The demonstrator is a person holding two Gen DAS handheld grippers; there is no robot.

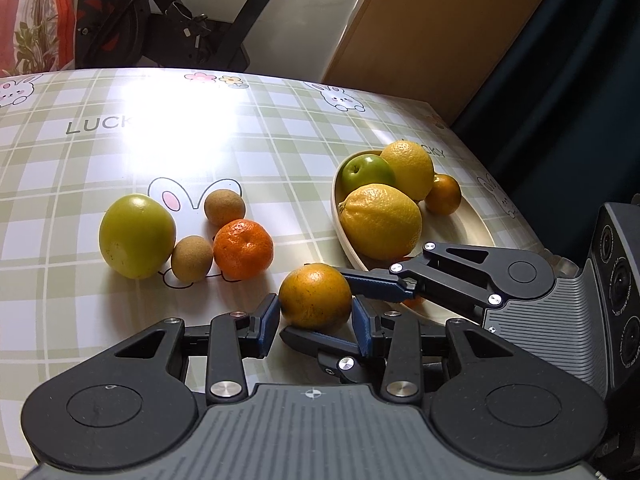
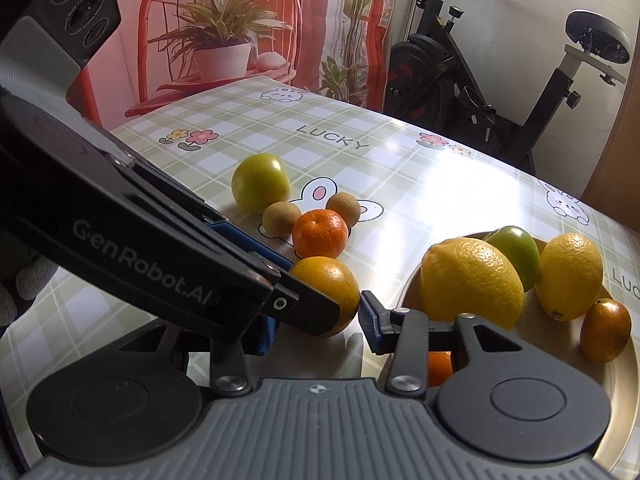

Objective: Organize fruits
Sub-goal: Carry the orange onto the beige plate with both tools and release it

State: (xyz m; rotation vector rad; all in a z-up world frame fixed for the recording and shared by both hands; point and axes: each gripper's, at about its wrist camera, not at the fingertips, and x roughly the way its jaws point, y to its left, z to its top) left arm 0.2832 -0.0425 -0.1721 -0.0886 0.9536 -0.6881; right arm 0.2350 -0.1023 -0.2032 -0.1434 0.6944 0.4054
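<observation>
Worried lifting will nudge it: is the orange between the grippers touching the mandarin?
Apart. Left wrist view shows tablecloth between the orange and the mandarin.

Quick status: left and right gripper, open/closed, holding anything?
Left gripper: open, pads flanking the orange on the table, not clamped.
Right gripper: open around the same orange, holding nothing.

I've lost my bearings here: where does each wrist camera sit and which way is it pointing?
Left wrist view: sits on the left tool, low over the checked tablecloth, looking across at the cream oval plate; its own fingers flank the yellowish-orange round orange, and the right tool reaches in from the right.
Right wrist view: sits on the right tool, facing the black exercise bike; the left tool's arm crosses from the left.
Both share the orange, plate and tablecloth.
</observation>
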